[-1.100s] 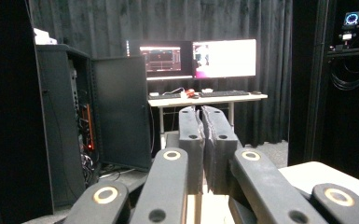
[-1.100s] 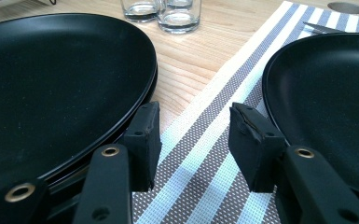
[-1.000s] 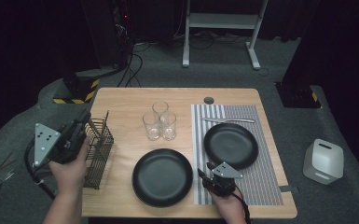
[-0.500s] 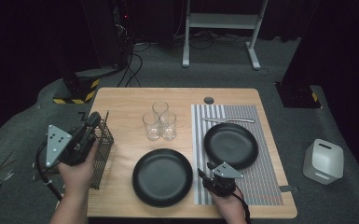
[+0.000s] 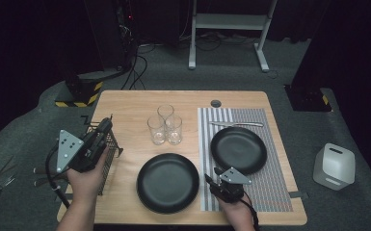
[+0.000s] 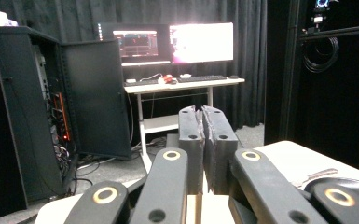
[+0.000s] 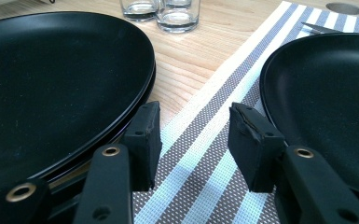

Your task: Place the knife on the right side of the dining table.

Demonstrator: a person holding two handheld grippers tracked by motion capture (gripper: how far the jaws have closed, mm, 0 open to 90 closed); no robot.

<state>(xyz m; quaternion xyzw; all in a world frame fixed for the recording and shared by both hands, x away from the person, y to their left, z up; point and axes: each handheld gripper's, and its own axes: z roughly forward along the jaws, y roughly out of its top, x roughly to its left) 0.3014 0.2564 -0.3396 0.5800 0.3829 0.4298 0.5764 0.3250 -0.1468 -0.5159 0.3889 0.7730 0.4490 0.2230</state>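
We are resting the right gripper, jaws half-open and empty, on the placemat at five o'clock of the near black plate, so we should close squarely on its rim, while the left gripper is hovering shut by the wire basket

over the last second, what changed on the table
The left gripper, jaws shut and empty, swung from beside the table's left edge in over the wire basket. Nothing was gripped or released. The right gripper stayed open between the two black plates; the glasses stayed put.
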